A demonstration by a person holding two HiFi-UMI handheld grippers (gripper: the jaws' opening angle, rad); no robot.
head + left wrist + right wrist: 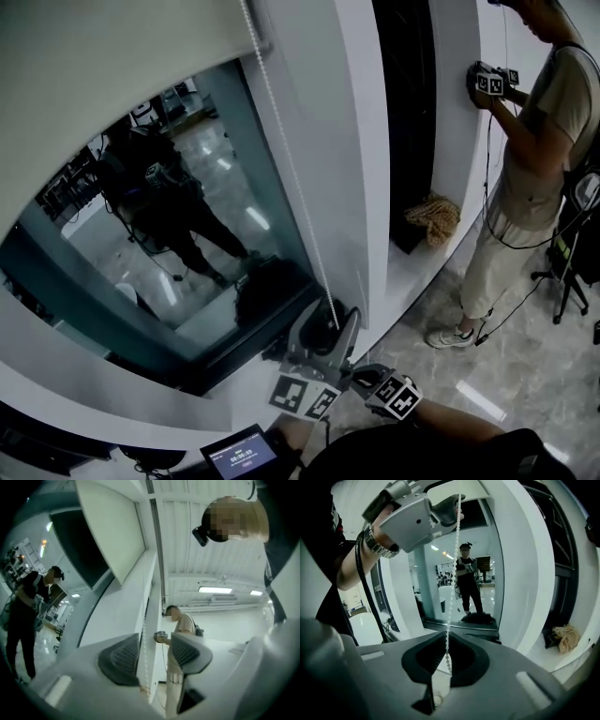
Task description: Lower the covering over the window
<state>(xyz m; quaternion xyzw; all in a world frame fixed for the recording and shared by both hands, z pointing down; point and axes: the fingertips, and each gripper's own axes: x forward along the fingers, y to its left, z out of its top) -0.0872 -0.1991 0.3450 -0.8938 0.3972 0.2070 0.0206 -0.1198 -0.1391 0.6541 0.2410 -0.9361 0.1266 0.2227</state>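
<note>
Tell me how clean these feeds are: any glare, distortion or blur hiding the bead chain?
Head view: heavy fisheye bend, and the window is full of reflections, yet the chain reads as a thin pale line. Left gripper view: dim, black corners, a bright ceiling lamp; chain faint between the open fingers. Right gripper view: clearest, chain crisp, pinched in the shut fingers.

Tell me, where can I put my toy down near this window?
Looks bare: the white ledge under the glass and the marble floor beside the other person's shoe. Crowded: the bead chain, with the left gripper and right gripper around it.
</note>
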